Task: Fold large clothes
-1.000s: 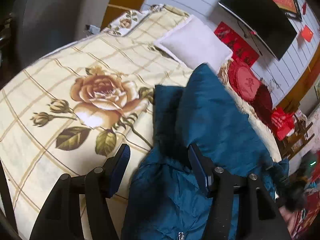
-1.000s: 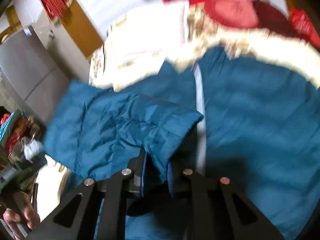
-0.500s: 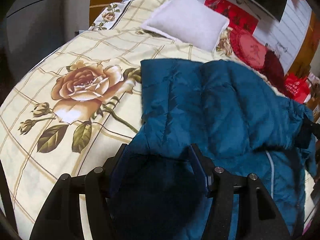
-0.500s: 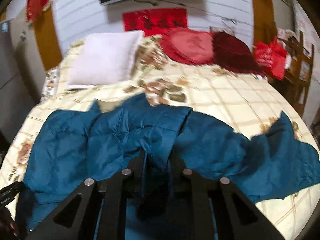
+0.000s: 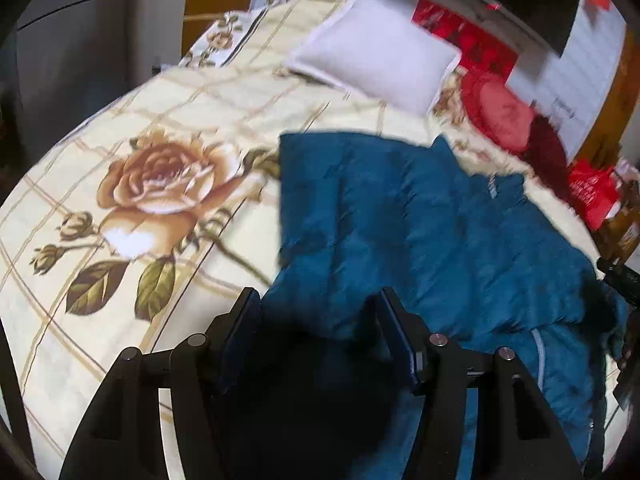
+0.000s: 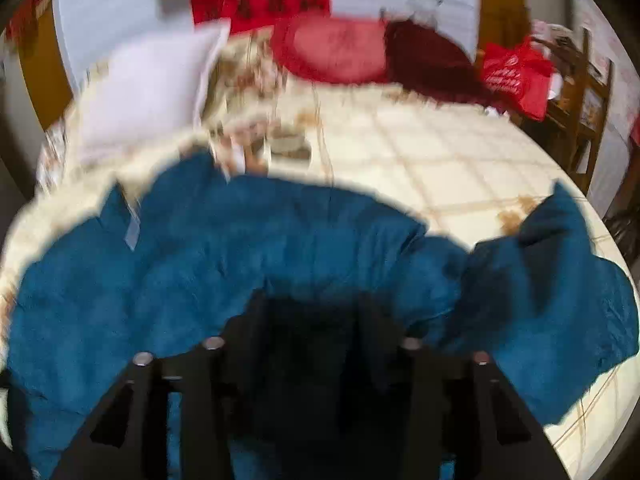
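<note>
Now parted right tool (image 6: pixel 316 300) over jacket (image 6: pixel 200 240)

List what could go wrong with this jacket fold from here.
1. The right gripper has just been opening over the blue jacket; the folded-over sleeve may spring back.
2. The other sleeve lies crumpled, so the fold may end lopsided.
3. The left gripper stands open over fabric and may snag it.
</note>
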The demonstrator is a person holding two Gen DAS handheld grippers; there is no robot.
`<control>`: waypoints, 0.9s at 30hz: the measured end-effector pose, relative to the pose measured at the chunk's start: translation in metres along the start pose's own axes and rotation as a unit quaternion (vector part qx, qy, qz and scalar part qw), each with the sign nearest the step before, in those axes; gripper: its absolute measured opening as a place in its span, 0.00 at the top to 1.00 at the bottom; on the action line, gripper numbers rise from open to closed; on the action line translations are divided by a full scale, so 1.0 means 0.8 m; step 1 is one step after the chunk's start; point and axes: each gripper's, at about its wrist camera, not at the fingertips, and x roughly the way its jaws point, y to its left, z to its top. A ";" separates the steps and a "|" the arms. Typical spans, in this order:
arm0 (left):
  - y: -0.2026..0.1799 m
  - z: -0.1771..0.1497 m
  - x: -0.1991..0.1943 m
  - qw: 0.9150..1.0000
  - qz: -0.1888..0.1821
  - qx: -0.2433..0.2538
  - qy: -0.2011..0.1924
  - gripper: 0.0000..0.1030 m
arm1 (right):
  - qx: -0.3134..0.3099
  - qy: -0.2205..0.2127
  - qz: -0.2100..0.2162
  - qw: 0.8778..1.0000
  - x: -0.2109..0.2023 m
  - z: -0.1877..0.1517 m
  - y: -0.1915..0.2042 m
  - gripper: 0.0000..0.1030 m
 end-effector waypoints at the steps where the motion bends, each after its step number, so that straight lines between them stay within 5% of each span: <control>1: -0.002 0.002 -0.003 1.000 -0.002 0.000 -0.008 0.34 | 0.001 -0.012 0.004 1.000 -0.012 0.002 0.001 0.42; 8: -0.016 0.009 0.020 1.000 0.003 0.005 0.003 0.34 | -0.107 0.040 0.100 0.988 0.011 -0.009 0.065 0.43; 12: -0.019 -0.002 0.039 0.999 0.029 0.041 0.013 0.32 | -0.109 0.088 0.048 0.989 0.070 -0.030 0.046 0.43; 14: -0.019 -0.004 0.041 0.999 0.025 0.043 0.014 0.31 | -0.088 0.089 0.060 0.990 0.084 -0.038 0.027 0.43; 18: -0.020 -0.005 0.041 0.998 0.032 0.048 0.012 0.31 | -0.084 0.094 0.046 0.991 0.067 -0.031 0.032 0.43; 21: -0.020 -0.006 0.040 0.998 0.032 0.047 0.012 0.31 | -0.063 0.052 0.079 0.994 0.027 -0.020 0.030 0.42; 23: -0.021 -0.006 0.040 0.998 0.034 0.049 0.011 0.31 | -0.067 0.033 0.060 0.995 0.013 -0.018 0.030 0.42; 27: -0.020 -0.006 0.040 0.998 0.035 0.050 0.011 0.31 | -0.085 0.072 0.020 0.994 0.030 -0.044 0.028 0.42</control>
